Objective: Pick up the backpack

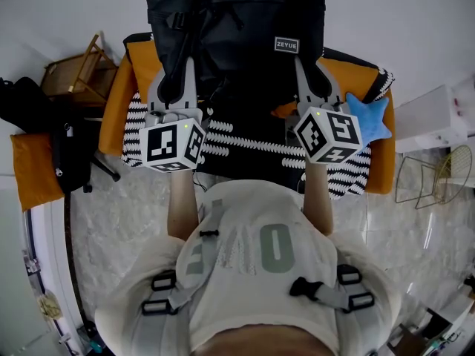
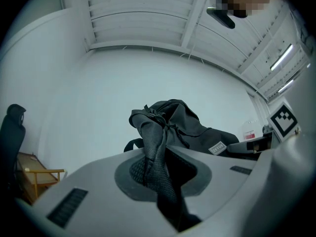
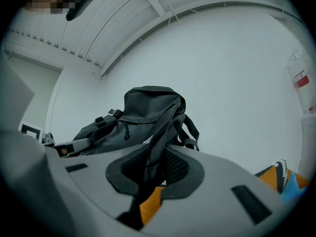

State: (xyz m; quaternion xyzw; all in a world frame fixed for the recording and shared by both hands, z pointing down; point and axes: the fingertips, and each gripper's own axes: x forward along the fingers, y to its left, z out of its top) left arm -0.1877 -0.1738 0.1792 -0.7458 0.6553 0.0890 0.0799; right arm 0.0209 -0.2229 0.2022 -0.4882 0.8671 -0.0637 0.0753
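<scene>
Noted left claw (image 1: 177,76) and right claw (image 1: 312,75) each clamped on a backpack (image 1: 237,28) shoulder strap (image 2: 154,157); I judged either strap could slip, tipping the load.

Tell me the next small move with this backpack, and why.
Probably raise both grippers together with the jaws shut. The left gripper clamps one shoulder strap and the right gripper clamps the other strap. The backpack is close over the orange seat, so an even lift should carry it clear without tipping.

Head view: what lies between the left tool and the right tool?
The black backpack and a striped cushion, seen in the head view; the left tool and right tool each grip the backpack.
</scene>
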